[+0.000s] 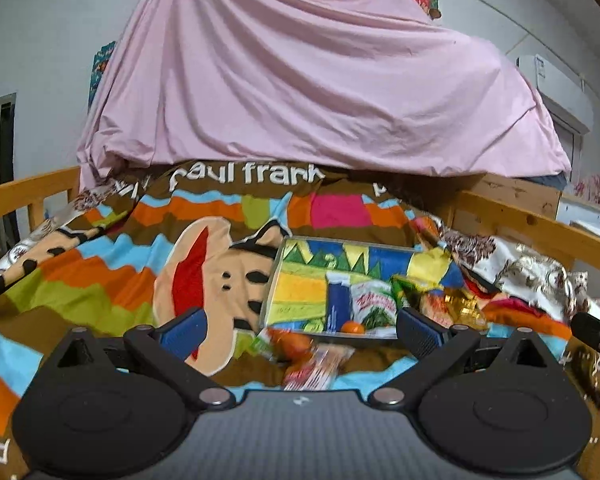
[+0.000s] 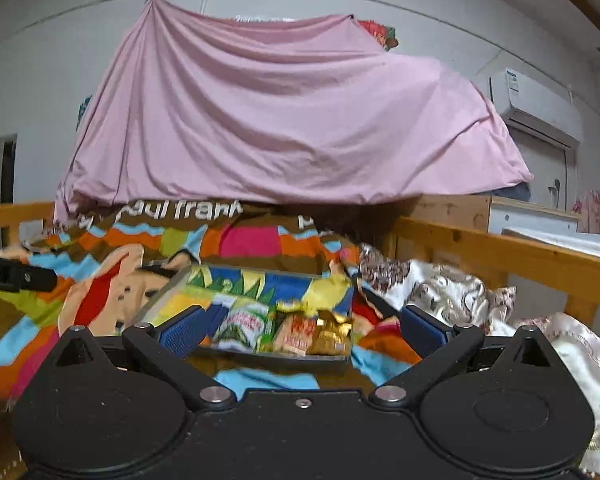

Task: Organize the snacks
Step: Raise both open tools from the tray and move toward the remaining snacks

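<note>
Both the left gripper (image 1: 300, 330) and right gripper (image 2: 300, 324) hover spread and empty over the bedspread (image 1: 100, 272), facing the clear tray (image 2: 260, 354) where packets already lie, while loose snacks (image 1: 312, 364) wait before its near edge.

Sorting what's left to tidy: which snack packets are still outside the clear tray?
The two blurred packets lying on the bedspread, just in front of the tray between the left gripper jaws. The other snacks all sit inside the tray.

Only legible txt — "paul frank", white letters on the brown band of the bedspread (image 1: 244, 174) — snack labels too blurred
</note>
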`<state>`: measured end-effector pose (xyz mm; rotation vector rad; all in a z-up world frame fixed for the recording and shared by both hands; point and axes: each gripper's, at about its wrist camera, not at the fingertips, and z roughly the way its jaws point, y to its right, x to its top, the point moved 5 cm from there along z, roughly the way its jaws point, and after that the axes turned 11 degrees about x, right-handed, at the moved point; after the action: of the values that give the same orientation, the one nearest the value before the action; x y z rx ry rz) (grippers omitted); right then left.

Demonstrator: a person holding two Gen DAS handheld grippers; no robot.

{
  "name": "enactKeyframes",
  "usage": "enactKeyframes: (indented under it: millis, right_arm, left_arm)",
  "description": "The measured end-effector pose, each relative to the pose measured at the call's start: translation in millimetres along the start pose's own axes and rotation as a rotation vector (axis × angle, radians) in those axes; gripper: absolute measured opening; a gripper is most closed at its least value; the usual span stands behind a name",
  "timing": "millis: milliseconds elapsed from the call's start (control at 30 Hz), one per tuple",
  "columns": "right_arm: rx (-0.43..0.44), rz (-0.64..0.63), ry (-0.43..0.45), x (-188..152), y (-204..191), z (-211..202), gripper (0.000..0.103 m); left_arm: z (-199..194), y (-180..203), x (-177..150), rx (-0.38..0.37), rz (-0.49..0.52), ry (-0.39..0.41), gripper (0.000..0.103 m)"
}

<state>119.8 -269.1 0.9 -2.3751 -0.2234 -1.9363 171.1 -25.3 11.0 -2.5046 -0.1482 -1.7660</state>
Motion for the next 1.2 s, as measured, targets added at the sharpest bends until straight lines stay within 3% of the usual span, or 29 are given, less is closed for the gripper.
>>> enactKeyframes:
  millis: [467, 767, 933, 1200]
  right_arm:
    - [0.057, -0.051, -0.076, -22.3, -36.6, -4.7, 0.102]
    - [0.144, -0.087, -0.160, -35.0, -61.0, 13.3, 0.102]
    - [0.176, -0.118, -0.183, -34.6, -79.3, 25.7, 0.102]
    - [0.223, -0.131, -0.217, -39.9, -107.0, 48.2, 0.102]
  left_arm:
    - [-21.8, -36.2, -33.9, 0.022, 0.051, -0.042, 0.103]
    - [-7.3, -62.1, -49.2, 0.072, 0.048, -0.140, 0.103]
    - [0.9, -69.6, -53.0, 0.087, 0.077, -0.147, 0.103]
    - [21.3, -88.3, -52.3, 0.124, 0.024, -0.185, 0.103]
